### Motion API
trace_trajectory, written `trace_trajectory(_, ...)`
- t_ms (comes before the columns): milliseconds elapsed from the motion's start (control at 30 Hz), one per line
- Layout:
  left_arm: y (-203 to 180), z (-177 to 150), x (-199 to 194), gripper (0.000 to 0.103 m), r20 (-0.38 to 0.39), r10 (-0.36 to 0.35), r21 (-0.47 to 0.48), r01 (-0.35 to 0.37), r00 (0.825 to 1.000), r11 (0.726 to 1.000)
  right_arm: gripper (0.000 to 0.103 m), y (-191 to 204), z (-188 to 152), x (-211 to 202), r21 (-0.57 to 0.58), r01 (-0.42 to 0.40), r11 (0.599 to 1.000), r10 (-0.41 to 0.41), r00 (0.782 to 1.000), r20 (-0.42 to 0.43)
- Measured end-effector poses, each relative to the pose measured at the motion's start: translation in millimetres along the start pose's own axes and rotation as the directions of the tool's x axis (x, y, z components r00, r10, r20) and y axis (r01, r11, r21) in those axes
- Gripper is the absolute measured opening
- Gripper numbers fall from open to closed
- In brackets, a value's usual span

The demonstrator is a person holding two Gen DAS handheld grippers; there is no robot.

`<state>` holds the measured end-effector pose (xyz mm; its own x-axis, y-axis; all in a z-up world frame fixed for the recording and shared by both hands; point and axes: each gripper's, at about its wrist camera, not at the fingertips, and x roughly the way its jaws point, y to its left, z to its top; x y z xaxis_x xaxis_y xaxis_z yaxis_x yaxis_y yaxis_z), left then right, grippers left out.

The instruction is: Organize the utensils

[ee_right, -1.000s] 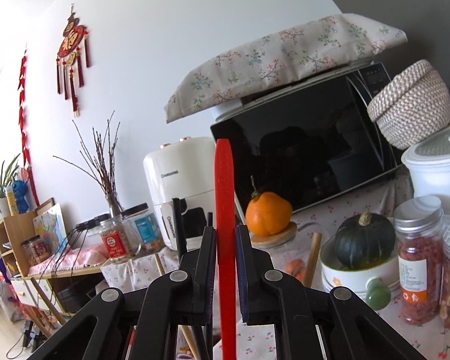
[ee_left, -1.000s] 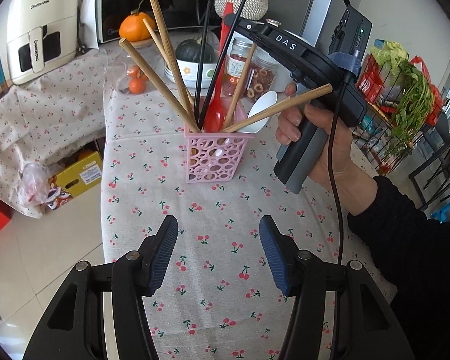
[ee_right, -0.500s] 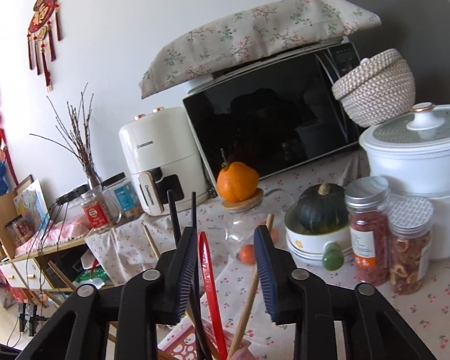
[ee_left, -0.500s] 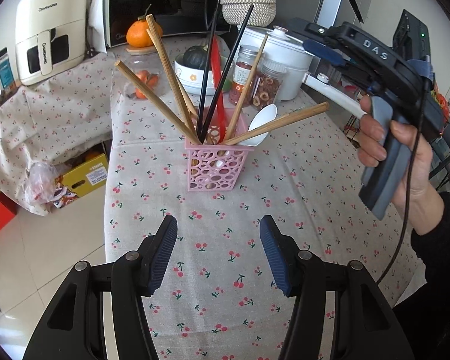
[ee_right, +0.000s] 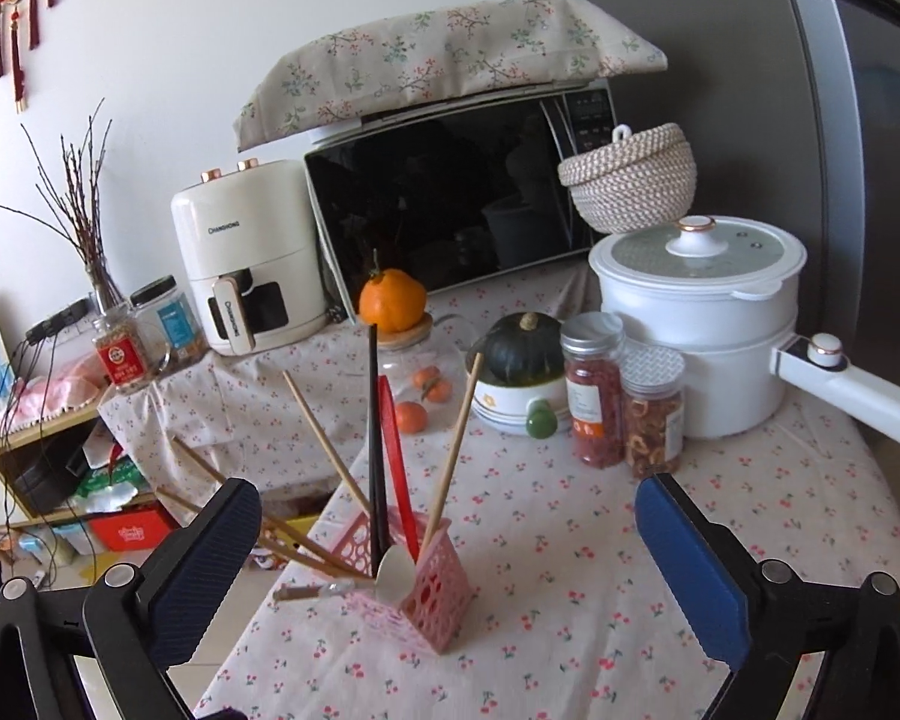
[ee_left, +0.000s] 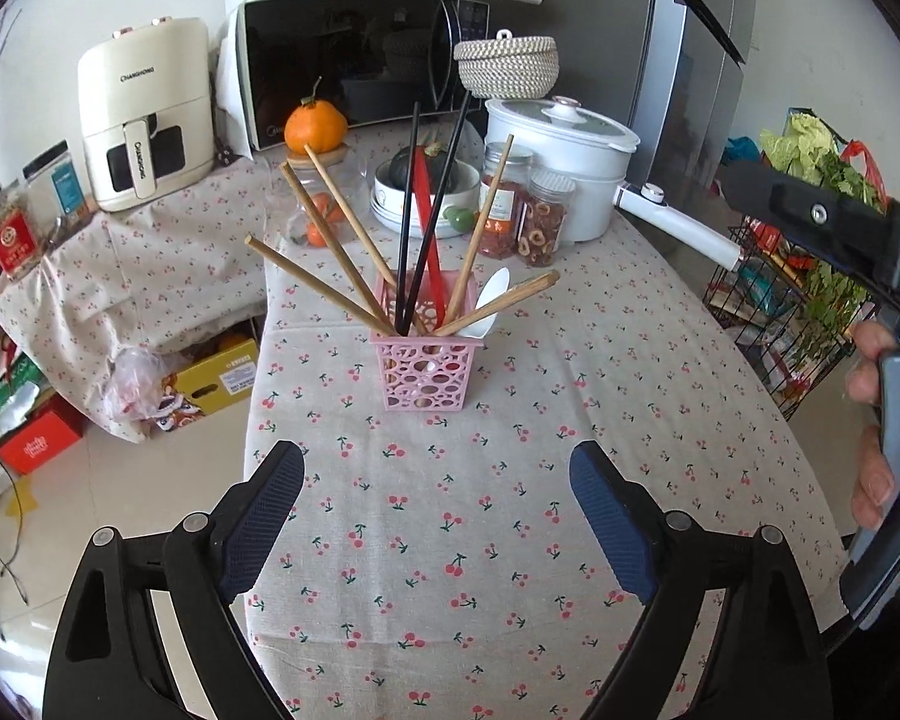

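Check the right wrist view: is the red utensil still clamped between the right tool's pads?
No: the red utensil stands in the pink basket, and the right tool is opening, with nothing between its pads.

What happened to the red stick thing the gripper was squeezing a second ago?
The right gripper let go of the red plastic utensil and pulled back, jaws opening, nothing between them. The utensil now stands in the pink plastic basket. The wooden chopsticks and basket stayed put.

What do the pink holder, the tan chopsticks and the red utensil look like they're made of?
Pink holder: moulded plastic, by the cut-out walls and even colour. Tan chopsticks: probably wood or bamboo, matte with a faint grain. Red utensil: likely plastic or silicone, smooth and uniformly red.
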<state>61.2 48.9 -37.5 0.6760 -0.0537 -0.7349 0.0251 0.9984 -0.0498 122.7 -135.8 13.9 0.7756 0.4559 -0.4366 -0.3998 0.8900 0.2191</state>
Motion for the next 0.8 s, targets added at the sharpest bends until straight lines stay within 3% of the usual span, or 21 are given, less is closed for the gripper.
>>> trace_trajectory(200, -12, -4, -30, 0.092, 0.033, -0.003, -0.012, 0.003, 0.999, 1.0, 0.103, 7, -11, -41, 0.031, 0.18, 0.983, -0.178, 0.983, -0.052)
trace_trajectory(333, -22, -10, -45, 0.095, 0.057, 0.024, -0.015, -0.023, 0.998, 1.0, 0.103, 13, -20, -71, 0.005, 0.326, 0.946, -0.324, 0.942, -0.091)
trace_trajectory(533, -32, -18, -56, 0.095, 0.091, 0.069, -0.01, -0.069, 0.993, 0.998, 0.103, 19, -40, -99, -0.005, 0.379, 0.925, -0.378, 0.923, -0.077)
trace_trajectory(800, -33, -17, -54, 0.095, 0.112, 0.086, -0.014, -0.085, 0.99, 0.996, 0.103, 2, -50, -91, 0.02, 0.418, 0.908, -0.412, 0.902, -0.129)
